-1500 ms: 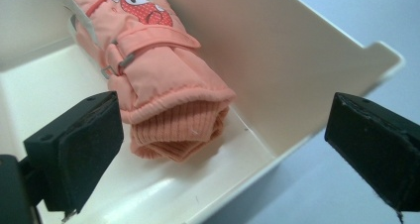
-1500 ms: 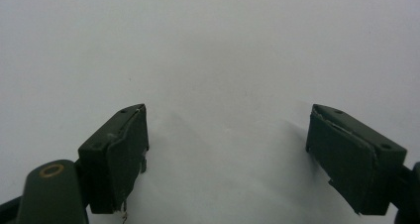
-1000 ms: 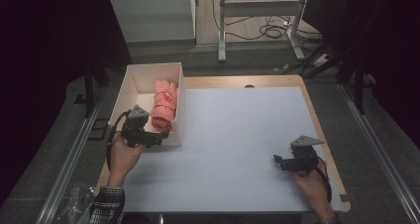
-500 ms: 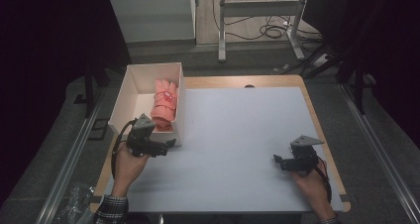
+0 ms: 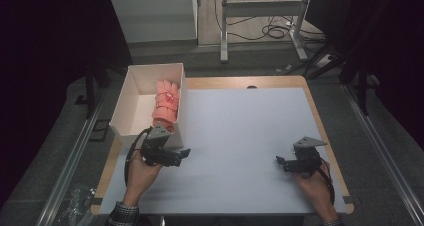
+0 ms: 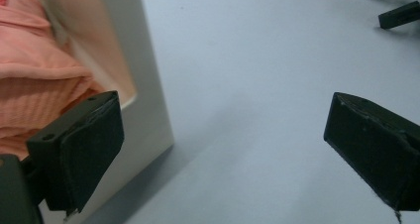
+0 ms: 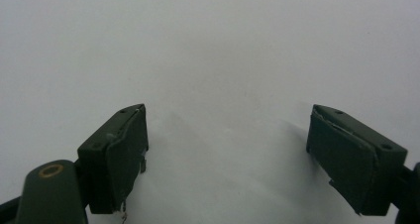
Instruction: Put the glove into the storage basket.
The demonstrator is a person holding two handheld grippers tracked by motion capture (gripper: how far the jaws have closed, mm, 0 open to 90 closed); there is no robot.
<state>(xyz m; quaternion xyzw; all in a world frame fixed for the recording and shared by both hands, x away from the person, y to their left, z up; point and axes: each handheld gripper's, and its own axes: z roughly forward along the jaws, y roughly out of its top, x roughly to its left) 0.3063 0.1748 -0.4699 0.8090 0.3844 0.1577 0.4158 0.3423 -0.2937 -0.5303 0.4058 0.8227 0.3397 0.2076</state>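
Two tools sit low in the high view, one at lower left and one at lower right, each held in a hand above the pale grey worktop [image 5: 240,131]. The left tool [image 5: 184,154] is just below the near right corner of the white box [image 5: 131,98], its jaws pointing toward the right of the frame; in the left gripper view they stand wide apart with nothing between them, one jaw over the box's wall and the other over bare worktop. The right tool [image 5: 279,162] rests near the worktop's lower right edge, well apart from the box, jaws pointing left toward the frame's middle. In the right gripper view its jaws are also spread wide and hold nothing, with plain worktop beyond them.

Inside the box, in the upper left of the high view, lies the folded pink cloth [image 5: 166,103]. It rests against the box's right wall, its long axis running from the top of the frame to the bottom, parallel to the box's long sides, and its lower end reaches close to the near wall. In the left gripper view the cloth shows at the upper left edge, ribbed and bunched, behind the left jaw.
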